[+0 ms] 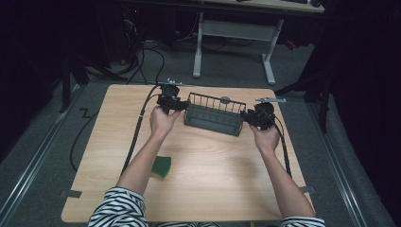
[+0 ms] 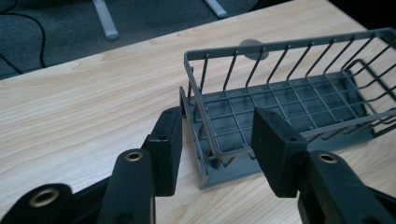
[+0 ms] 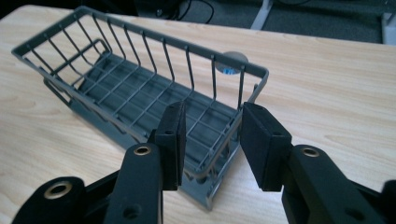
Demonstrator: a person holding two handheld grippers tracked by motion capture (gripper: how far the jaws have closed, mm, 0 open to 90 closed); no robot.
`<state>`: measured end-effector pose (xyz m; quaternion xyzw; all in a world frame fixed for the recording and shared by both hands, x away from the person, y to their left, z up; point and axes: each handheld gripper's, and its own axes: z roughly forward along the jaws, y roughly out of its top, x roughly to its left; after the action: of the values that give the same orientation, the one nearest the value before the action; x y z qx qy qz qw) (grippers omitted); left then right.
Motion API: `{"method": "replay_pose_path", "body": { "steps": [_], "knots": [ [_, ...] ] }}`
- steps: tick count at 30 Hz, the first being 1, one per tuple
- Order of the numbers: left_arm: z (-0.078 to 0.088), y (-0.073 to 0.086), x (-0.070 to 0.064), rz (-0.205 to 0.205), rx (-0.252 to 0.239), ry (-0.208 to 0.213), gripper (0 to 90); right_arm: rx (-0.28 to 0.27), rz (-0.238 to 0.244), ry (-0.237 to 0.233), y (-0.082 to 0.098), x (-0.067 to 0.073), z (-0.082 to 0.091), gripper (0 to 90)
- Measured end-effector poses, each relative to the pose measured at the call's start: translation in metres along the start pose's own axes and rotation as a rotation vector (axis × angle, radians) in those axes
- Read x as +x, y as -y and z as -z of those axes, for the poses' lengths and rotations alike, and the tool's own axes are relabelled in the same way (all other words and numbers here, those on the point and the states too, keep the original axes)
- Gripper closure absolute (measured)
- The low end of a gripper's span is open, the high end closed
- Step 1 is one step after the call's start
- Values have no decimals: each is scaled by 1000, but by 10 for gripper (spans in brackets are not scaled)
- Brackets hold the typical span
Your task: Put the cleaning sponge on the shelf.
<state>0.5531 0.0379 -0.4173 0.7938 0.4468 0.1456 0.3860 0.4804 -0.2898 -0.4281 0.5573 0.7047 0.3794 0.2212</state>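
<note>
A dark grey wire basket with a solid plastic drip tray under it (image 1: 215, 115) sits toward the far edge of the light wooden table (image 1: 208, 179), roughly midway between the far corners, its long side running across. The left gripper (image 1: 178, 105) stands at the basket's left short end and the right gripper (image 1: 246, 116) at its right short end.

In the left gripper view the jaws are spread, one pad outside the end wall and the other over the basket's near corner; the end wire (image 2: 219, 151) lies between them, but the pads do not yet seem to press on it. In the right gripper view the jaws likewise straddle the curved end rim (image 3: 219, 158), spread with a gap on both sides.

The basket looks light and stiff: thin metal rods welded into a grid, unlikely to bend under a pinch. The rods are round and smooth, so a pad could slide along them; the lower end rim, where wire meets tray, looks like the surest hold. The tray may be a loose part, so lifting both ends evenly seems wise.

A green sponge (image 1: 162, 166) lies near the table's near left, beside the left forearm.
</note>
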Motion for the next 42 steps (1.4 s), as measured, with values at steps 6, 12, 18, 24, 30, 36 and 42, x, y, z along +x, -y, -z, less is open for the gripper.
{"method": "replay_pose_path", "body": {
  "steps": [6, 12, 18, 24, 30, 36, 42],
  "knots": [
    [-13, 1, 3, 39, 11, 6, 565, 23, -3, 15, 1, -2, -10, 614],
    [-18, 3, 6, 52, 18, 16, 631, 36, 18, 61, 1, 0, -14, 579],
    [-22, 4, 7, 58, 25, 13, 654, 45, 9, 51, -1, -1, -18, 592],
    [-25, 5, 11, 55, 32, 28, 683, 87, 52, 59, -1, 0, -23, 677],
    [-28, 7, 11, 50, 44, 36, 743, 93, 31, 41, -1, -2, -24, 691],
    [-27, 8, 9, 26, 52, 44, 777, 96, 31, 27, 0, -3, -23, 695],
    [-23, 9, 3, -23, 74, 38, 773, 98, 38, 28, 2, -3, -19, 697]
  ]
}}
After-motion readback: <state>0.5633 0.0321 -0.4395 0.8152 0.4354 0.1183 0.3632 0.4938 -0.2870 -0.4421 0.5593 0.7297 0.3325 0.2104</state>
